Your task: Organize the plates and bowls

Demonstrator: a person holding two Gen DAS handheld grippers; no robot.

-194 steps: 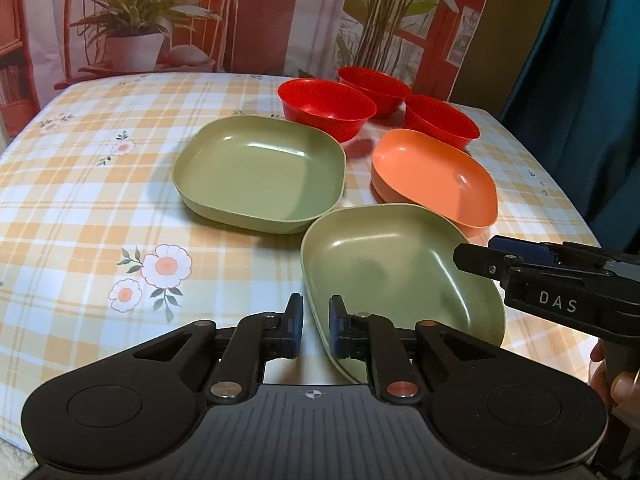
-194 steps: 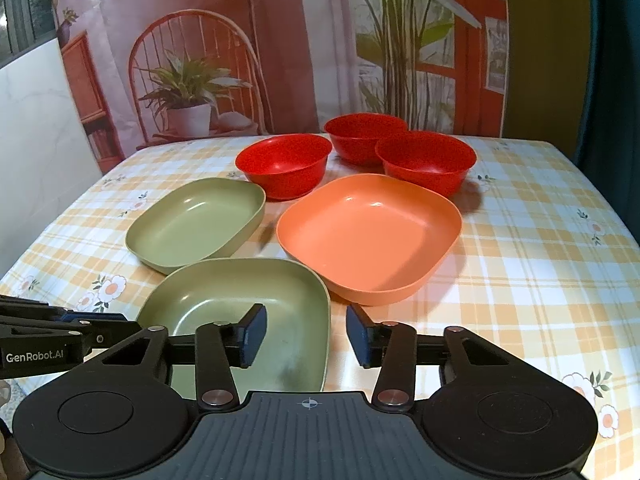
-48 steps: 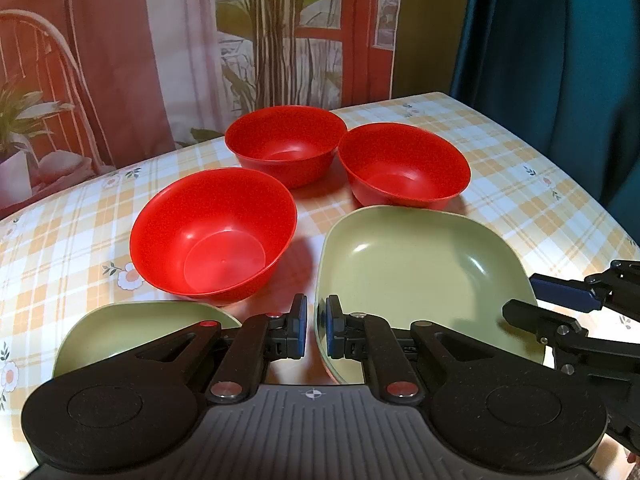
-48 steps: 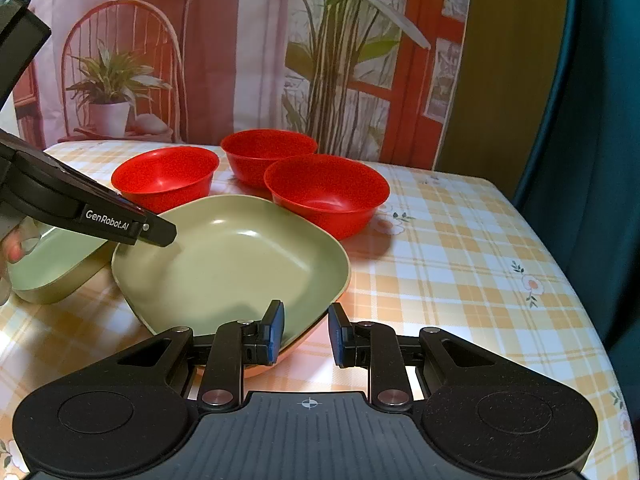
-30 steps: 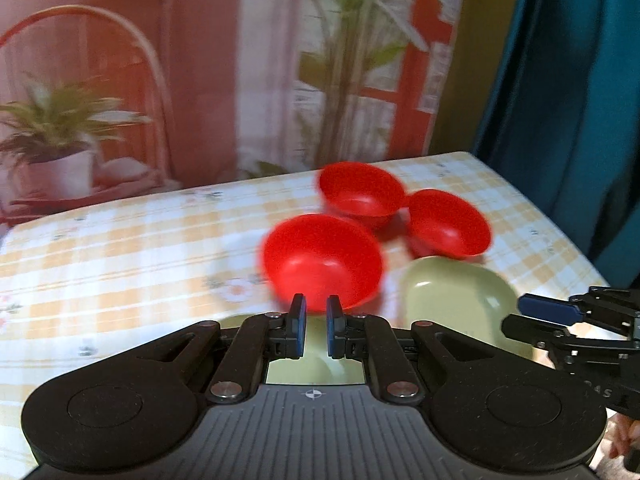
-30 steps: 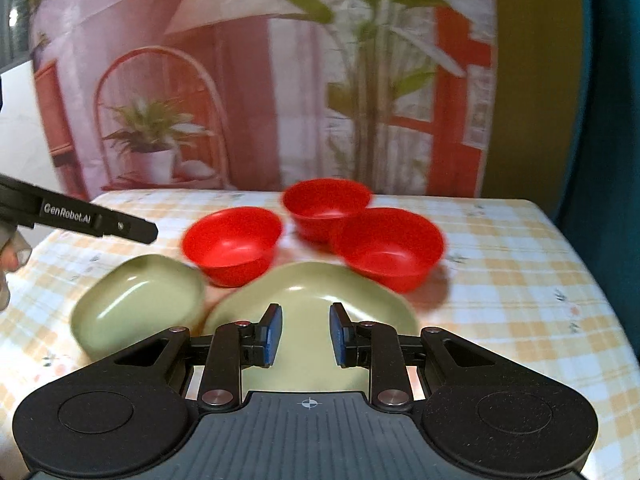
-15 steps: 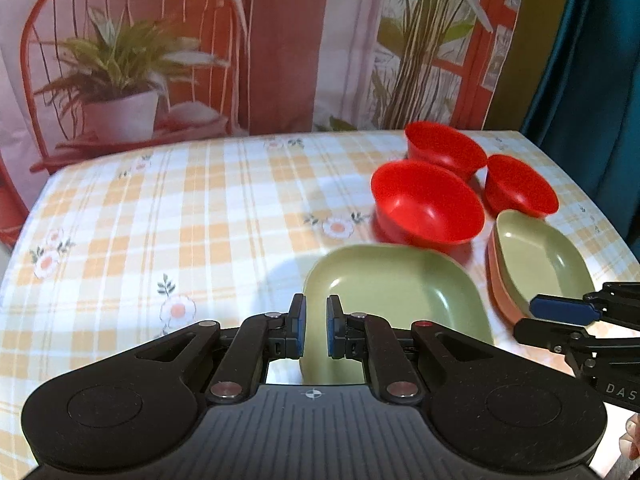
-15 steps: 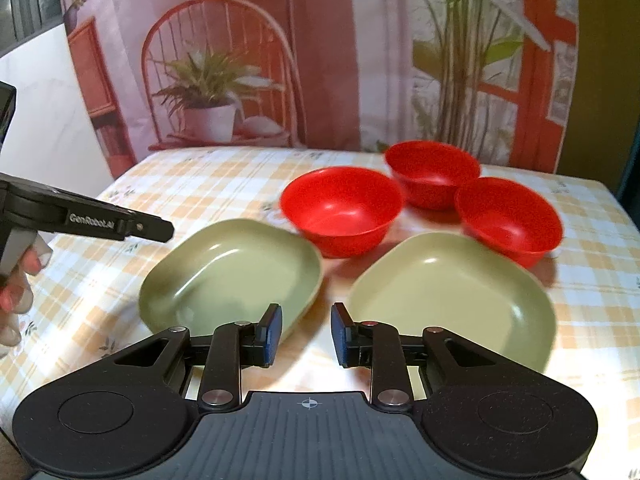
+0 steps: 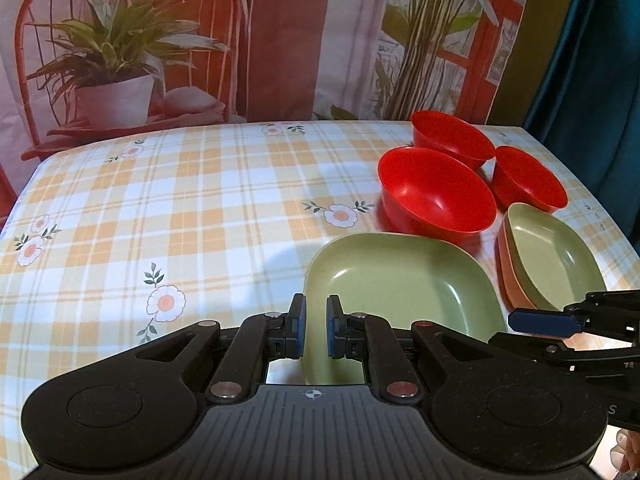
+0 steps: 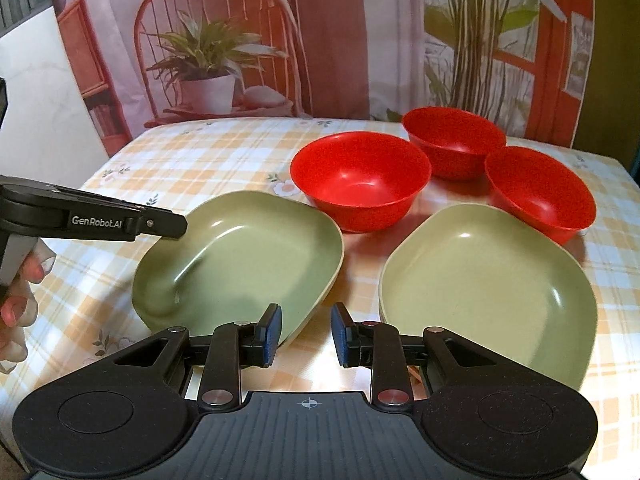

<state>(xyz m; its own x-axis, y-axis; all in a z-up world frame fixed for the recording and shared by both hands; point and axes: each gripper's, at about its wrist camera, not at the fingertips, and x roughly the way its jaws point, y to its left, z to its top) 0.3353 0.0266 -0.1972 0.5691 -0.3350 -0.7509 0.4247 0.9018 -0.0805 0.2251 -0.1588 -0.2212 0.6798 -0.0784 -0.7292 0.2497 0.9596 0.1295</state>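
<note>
- My left tongs [image 9: 316, 332] are clenched. The near left rim of a green plate [image 9: 400, 280] runs between the pads, but I cannot tell whether they pinch it.
- My right tongs [image 10: 306, 336] are released, with only the cloth [image 10: 352, 280] showing between the pads.
- From the right camera, that green plate lies at 11 o'clock, its near corner just beside the left pad.
- A second green plate [image 10: 488, 280] lies at 1 o'clock, near the first but apart from it.
- From the left camera, the second plate sits nested in an orange plate [image 9: 508, 276], at 2 o'clock.
- Three red bowls [image 10: 360, 184] cluster behind the plates, around 12 to 1 o'clock, each upright and not stacked.
- The nearest bowl is just behind the first plate.
- A hand [image 10: 16, 304] holds the left tongs at 9 o'clock in the right camera.
</note>
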